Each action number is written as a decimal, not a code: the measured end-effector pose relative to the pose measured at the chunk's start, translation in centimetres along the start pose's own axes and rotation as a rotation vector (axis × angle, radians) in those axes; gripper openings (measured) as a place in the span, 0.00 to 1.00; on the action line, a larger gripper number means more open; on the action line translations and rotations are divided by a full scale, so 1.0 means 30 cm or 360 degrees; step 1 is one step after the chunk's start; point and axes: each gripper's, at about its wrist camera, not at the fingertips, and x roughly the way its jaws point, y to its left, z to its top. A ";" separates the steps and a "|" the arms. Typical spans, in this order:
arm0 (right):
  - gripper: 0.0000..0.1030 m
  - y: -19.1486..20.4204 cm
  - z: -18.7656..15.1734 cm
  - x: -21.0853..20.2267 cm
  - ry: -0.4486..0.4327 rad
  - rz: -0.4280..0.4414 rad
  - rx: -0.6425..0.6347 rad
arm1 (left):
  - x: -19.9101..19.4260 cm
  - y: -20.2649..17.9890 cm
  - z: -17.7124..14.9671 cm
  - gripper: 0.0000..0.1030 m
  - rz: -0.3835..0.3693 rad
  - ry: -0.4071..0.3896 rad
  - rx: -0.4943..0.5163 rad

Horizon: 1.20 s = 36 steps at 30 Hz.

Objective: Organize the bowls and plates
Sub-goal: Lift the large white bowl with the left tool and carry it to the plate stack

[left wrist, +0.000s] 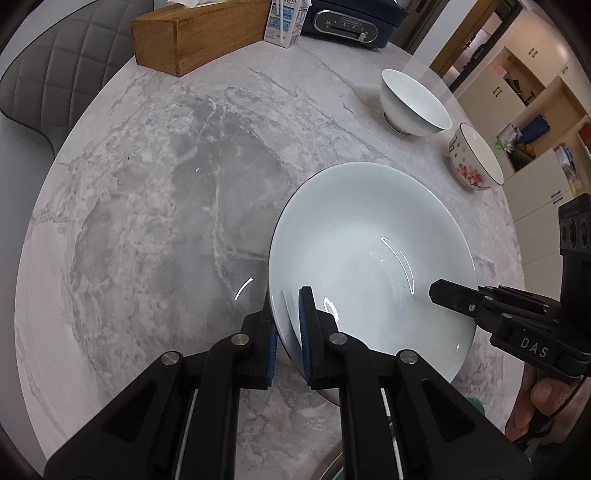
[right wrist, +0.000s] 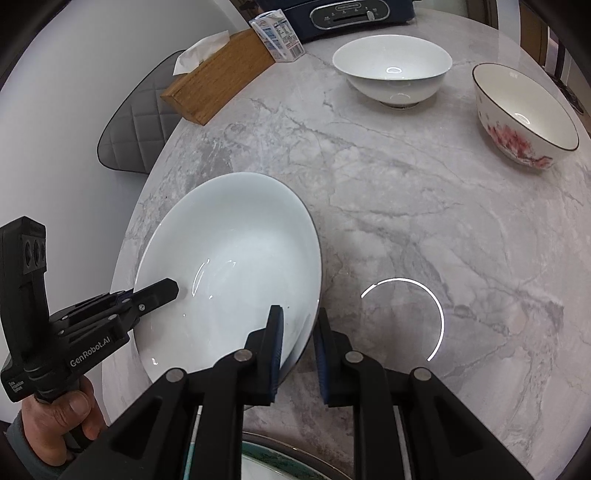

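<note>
White plate (left wrist: 369,251), tilted, rim clamped between both pairs of tongs; white bowl (left wrist: 413,101) and flowered bowl (left wrist: 474,158) upright well beyond them.

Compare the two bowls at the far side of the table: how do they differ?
The plain white bowl has no decoration; the flowered bowl carries pink blossoms and a dark rim line. The white one sits nearer the milk carton, the flowered one nearer the table's edge. Both stand upright, empty and apart.

Two wrist fisheyes, angled steeply down, close over shared white plate (left wrist: 369,240), marble table (right wrist: 424,221)
</note>
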 end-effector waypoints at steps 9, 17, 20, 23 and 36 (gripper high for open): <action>0.18 -0.002 -0.041 -0.005 0.0003 -0.0008 -0.0016 | 0.002 -0.001 -0.035 0.09 -0.0006 0.0000 0.0001; 0.18 -0.006 -0.052 0.009 0.0006 -0.0021 -0.0033 | 0.030 0.000 -0.055 0.09 0.0005 0.0021 -0.0001; 0.18 0.000 -0.056 0.009 -0.0003 -0.0034 -0.0047 | 0.030 0.000 -0.057 0.09 0.0004 -0.0011 -0.0004; 0.20 0.001 -0.056 0.009 -0.0001 -0.0025 -0.0043 | 0.024 0.005 -0.056 0.09 0.0005 -0.0051 -0.0017; 0.45 -0.027 -0.071 -0.138 -0.0161 -0.0012 -0.0009 | -0.141 0.047 -0.060 0.57 0.0009 -0.0219 -0.0075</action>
